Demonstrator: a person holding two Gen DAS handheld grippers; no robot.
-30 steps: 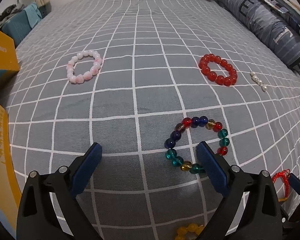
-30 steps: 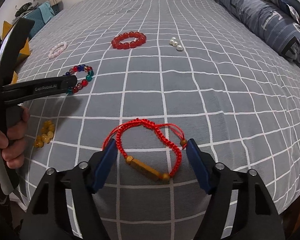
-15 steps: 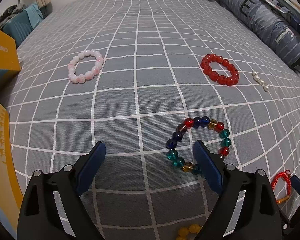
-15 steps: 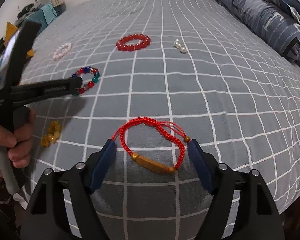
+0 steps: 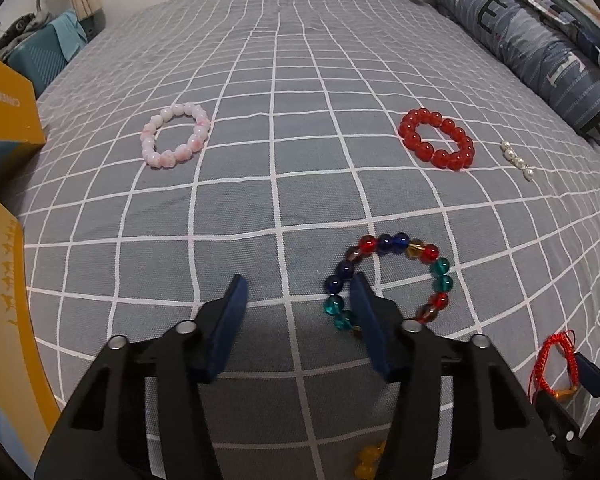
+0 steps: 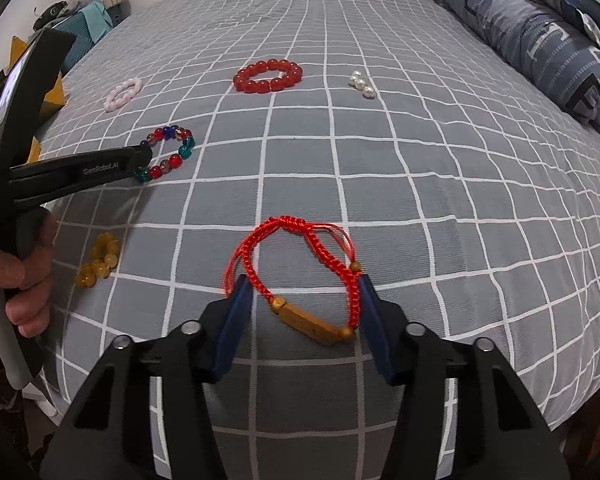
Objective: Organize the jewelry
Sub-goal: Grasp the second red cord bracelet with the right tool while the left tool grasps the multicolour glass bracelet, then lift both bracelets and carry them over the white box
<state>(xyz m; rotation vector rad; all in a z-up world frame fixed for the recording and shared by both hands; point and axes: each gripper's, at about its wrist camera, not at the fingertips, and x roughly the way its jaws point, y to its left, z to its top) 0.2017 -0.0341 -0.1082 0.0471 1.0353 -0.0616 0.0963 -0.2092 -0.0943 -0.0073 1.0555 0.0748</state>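
On the near right of the bed, both grippers are narrowing, jaws still apart: left gripper [image 5: 298, 286] straddling the multicolour bead bracelet's [image 5: 388, 280] left edge, right gripper [image 6: 304, 284] bracketing the red cord bracelet [image 6: 300, 264], so grasps look imminent

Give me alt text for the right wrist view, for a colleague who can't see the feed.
The open right gripper straddles a red braided cord bracelet with a gold bar, lying on a grey checked bedspread. At left, the left gripper reaches a multicoloured bead bracelet; amber beads, a red bead bracelet, a pink one and pearls lie around.
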